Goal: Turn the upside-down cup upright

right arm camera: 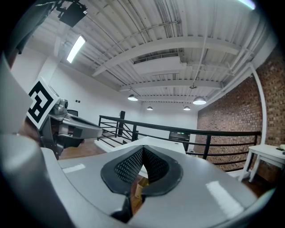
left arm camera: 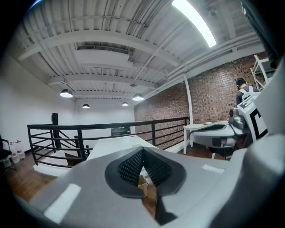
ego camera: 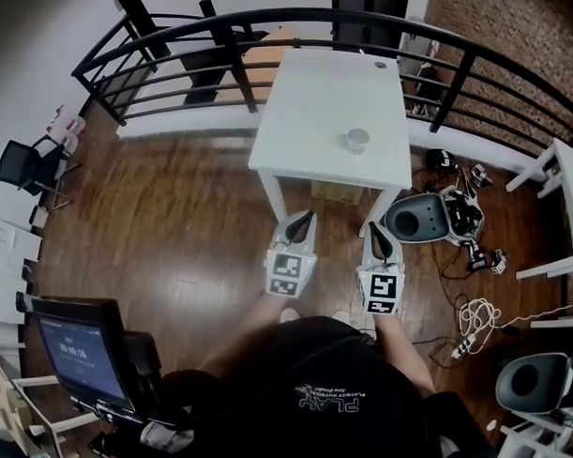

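A pale cup point(ego camera: 357, 140) stands upside down near the right front of a white table point(ego camera: 301, 110) in the head view. Both grippers hover over the wooden floor, short of the table's near edge and well apart from the cup. My left gripper point(ego camera: 309, 215) is shut with nothing between its jaws, its black pads point(left arm camera: 133, 165) meeting at the tips. My right gripper point(ego camera: 372, 226) is shut and empty too, pads point(right arm camera: 133, 164) closed together. Both gripper views look along the table top point(left arm camera: 113, 144) point(right arm camera: 165, 143); the cup is hidden from them.
A black railing point(ego camera: 261, 32) rings the table. A grey round device point(ego camera: 417, 217) with cables lies on the floor right of the table leg. Another white table point(ego camera: 562, 195) stands at far right. A monitor point(ego camera: 80, 357) sits lower left, an office chair point(ego camera: 26, 167) far left.
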Tool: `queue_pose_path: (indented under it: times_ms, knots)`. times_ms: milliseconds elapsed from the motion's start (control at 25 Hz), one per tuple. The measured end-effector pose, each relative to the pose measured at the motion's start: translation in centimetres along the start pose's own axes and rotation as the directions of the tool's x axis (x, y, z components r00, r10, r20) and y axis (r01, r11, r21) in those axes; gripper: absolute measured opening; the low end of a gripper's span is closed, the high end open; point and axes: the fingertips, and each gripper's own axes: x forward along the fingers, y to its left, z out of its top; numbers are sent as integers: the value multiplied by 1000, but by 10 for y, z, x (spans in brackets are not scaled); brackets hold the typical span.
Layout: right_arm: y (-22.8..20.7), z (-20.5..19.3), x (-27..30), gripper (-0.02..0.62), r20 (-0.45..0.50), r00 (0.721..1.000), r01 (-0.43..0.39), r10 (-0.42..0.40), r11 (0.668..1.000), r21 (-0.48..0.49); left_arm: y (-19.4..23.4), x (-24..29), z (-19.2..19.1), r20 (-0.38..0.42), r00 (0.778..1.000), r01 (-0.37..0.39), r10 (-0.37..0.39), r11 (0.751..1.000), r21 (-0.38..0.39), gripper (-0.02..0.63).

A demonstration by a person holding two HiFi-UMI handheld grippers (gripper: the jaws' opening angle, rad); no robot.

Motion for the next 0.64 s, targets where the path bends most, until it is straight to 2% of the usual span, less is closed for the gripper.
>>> queue_pose_path:
  times_ms: [640]
  knots:
    - [8, -4, 5, 12, 9, 1000, -10, 10, 1000, -11, 10, -5, -7, -4, 1000, -21, 21, 1000, -8, -3]
